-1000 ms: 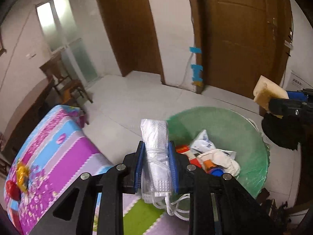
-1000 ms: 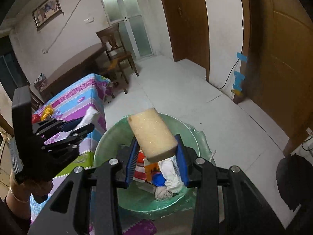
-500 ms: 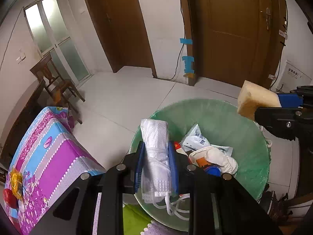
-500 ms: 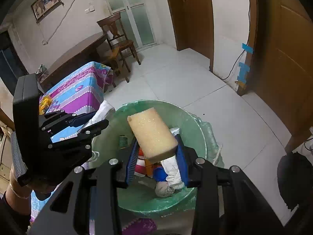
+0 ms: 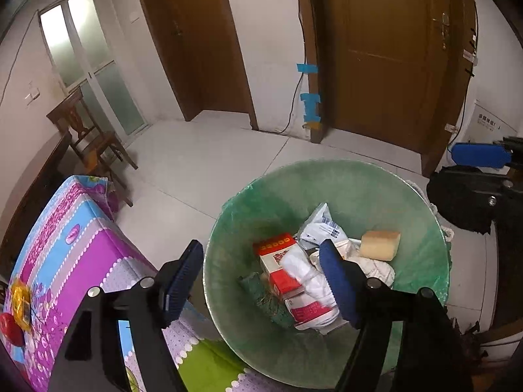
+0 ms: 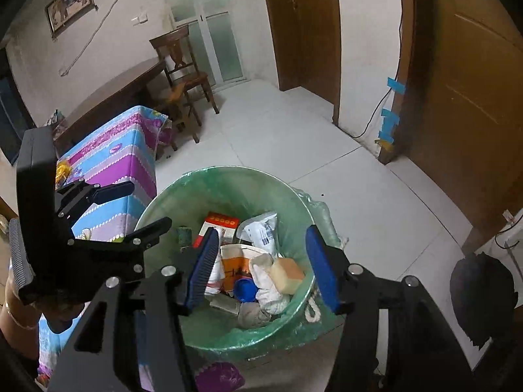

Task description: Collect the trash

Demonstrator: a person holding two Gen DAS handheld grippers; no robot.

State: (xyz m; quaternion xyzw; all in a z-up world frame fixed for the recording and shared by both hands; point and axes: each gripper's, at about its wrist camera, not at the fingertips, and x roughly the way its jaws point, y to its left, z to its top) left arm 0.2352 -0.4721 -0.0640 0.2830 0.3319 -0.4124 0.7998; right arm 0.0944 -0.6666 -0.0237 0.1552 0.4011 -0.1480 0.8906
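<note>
A bin lined with a green bag [image 5: 376,183] [image 6: 228,179] stands on the floor below both grippers. My left gripper [image 5: 261,281] is open and empty above the bin's near rim. The white mask [image 5: 307,277] lies on the trash, over a red and white box [image 5: 278,251]. The yellow sponge [image 5: 380,245] [image 6: 287,274] lies inside the bin on white rags. My right gripper [image 6: 261,264] is open and empty above the bin. The left gripper also shows in the right wrist view [image 6: 130,209].
A table with a pink and blue cloth [image 5: 65,235] [image 6: 114,153] stands left of the bin, with a red fruit [image 5: 9,328] on it. A wooden chair [image 6: 183,68], brown doors [image 5: 385,58] and a black bag [image 6: 480,287] stand around the tiled floor.
Both grippers opened. The white mask dropped from the left gripper and the yellow sponge from the right gripper; both now lie in the bin.
</note>
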